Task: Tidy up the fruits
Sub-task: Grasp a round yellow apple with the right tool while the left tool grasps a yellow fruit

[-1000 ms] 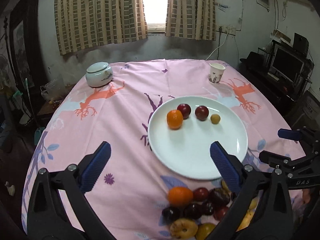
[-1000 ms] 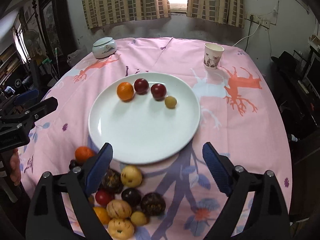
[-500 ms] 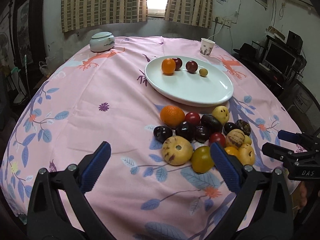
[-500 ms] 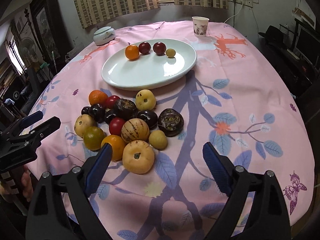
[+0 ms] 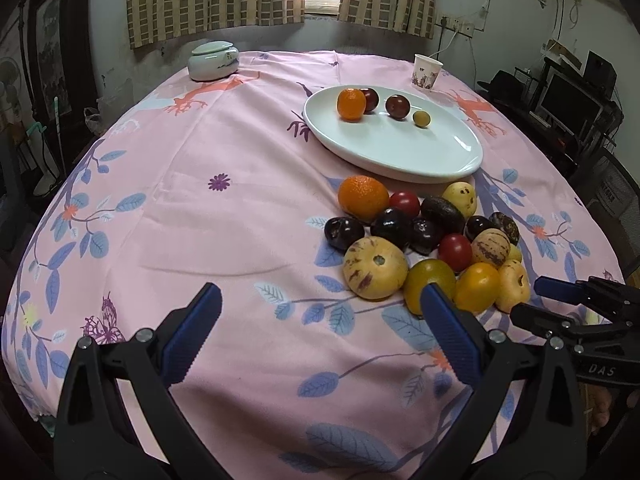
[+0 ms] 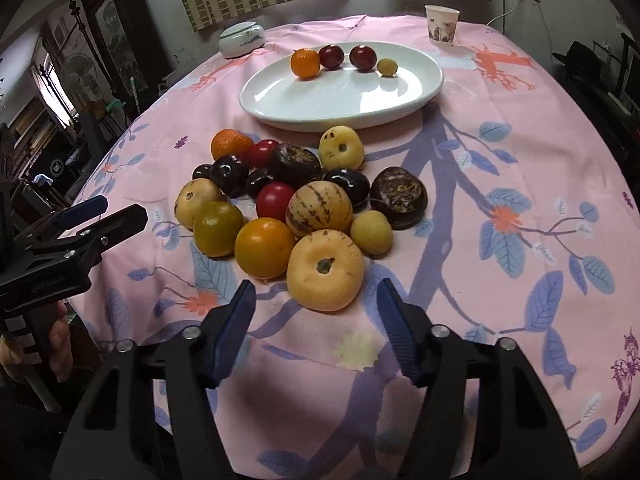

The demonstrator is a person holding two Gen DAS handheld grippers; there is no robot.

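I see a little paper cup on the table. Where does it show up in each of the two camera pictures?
Left wrist view: the paper cup stands upper right, just beyond the far right rim of the white plate.
Right wrist view: the paper cup stands near the top, right of centre, beyond the white plate.
Shared landmark: the white plate with four fruits.

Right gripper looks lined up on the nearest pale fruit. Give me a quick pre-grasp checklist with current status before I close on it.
1. Right gripper open and empty: ok.
2. Pale fruit centred ahead of the jaws: ok, but it is still beyond the fingertips, not between them.
3. Side clearance: not ok. The orange fruit and the striped fruit press against it.
4. Left gripper out of the way: ok, open, empty, off to the left of the pile.
5. Free room on the plate: ok, only four fruits along its far side.
6. Fruit firmness: cannot tell.
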